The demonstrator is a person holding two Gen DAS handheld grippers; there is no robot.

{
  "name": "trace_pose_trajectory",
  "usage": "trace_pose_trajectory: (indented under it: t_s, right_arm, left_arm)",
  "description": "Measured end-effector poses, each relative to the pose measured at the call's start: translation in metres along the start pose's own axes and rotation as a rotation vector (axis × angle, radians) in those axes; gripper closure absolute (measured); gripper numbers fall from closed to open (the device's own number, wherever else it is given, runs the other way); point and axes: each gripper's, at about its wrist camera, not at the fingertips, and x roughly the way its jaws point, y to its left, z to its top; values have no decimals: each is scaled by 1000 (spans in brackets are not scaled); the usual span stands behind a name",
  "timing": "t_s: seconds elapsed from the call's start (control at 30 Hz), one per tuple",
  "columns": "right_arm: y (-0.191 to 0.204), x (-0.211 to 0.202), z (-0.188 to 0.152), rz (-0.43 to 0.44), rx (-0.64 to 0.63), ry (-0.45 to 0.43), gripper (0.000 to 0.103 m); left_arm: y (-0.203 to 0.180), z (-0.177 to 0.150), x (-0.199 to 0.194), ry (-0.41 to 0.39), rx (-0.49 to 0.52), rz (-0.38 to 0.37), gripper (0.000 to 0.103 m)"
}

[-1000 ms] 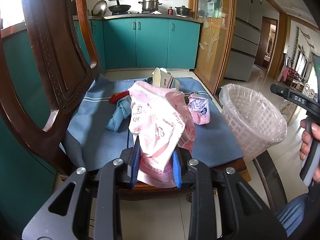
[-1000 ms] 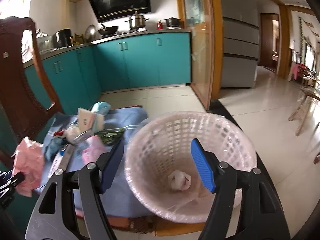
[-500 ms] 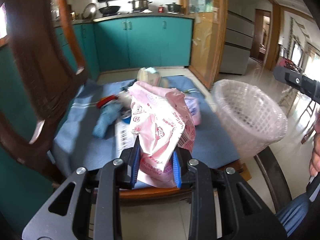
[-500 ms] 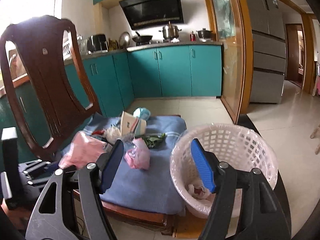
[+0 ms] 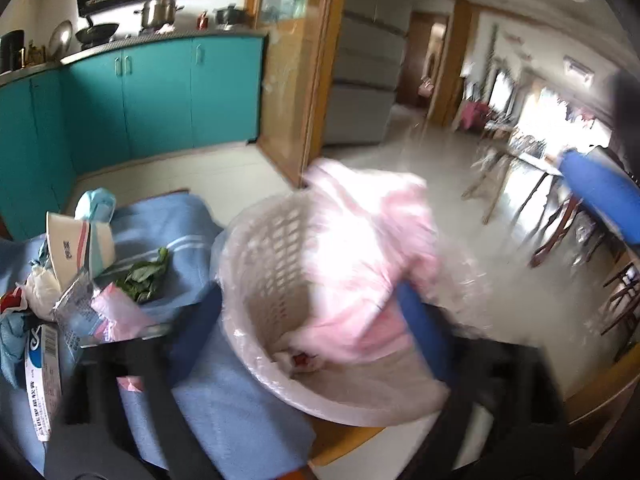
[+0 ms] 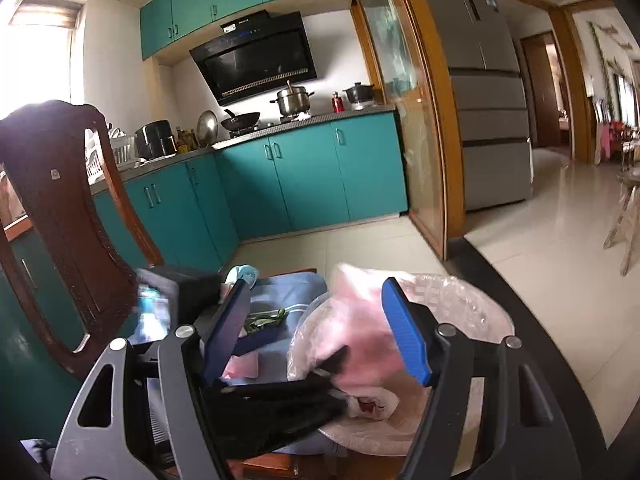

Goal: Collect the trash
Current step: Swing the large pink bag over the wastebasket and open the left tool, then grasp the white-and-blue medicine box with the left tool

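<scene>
My left gripper has its jaws wide apart over the white lattice trash basket. The pink plastic bag hangs blurred between them, over the basket's mouth; whether the right pad still touches it I cannot tell. In the right wrist view the bag and the left gripper's black arm are above the basket. My right gripper is open and empty, just in front of the basket. More trash lies on the blue chair cushion: a paper cup, green leaves, wrappers.
The chair's dark wooden back stands at the left. Teal kitchen cabinets are behind. A tiled floor opens to the right, with dining chairs farther off. Crumpled trash lies in the basket's bottom.
My left gripper has swung right from above the chair to over the basket, carrying the pink bag, and its jaws have opened. The right gripper has risen and tilted up a little.
</scene>
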Motion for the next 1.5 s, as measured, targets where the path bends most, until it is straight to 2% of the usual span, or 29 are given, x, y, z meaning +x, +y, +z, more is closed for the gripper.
trace_pose_trajectory:
  t_s: [0.13, 0.23, 0.37, 0.5, 0.6, 0.67, 0.93, 1.1, 1.5]
  right_arm:
    - [8, 1, -1, 22, -26, 16, 35]
    - [23, 4, -8, 43, -60, 43, 35]
    - [49, 6, -18, 93, -109, 85, 35]
    - [78, 10, -34, 127, -169, 124, 35]
    - [95, 12, -48, 160, -192, 166, 35]
    - [105, 11, -56, 168, -202, 178, 35]
    - [123, 19, -69, 148, -231, 196, 35]
    - [123, 23, -71, 136, -234, 200, 35]
    - [118, 23, -71, 131, -231, 203, 35]
  left_arm:
    - [28, -23, -21, 23, -47, 66, 11]
    - [59, -42, -64, 6, -52, 151, 6]
    - [103, -63, -122, -15, -55, 310, 4]
    - [150, -86, -177, -45, -142, 402, 4]
    - [171, -106, -197, -67, -221, 392, 4]
    - [181, -114, -196, -52, -248, 379, 4]
    - [167, -111, -194, -45, -198, 342, 4]
    - [166, -112, -199, -46, -204, 335, 4]
    - [162, -111, -183, -13, -202, 326, 4]
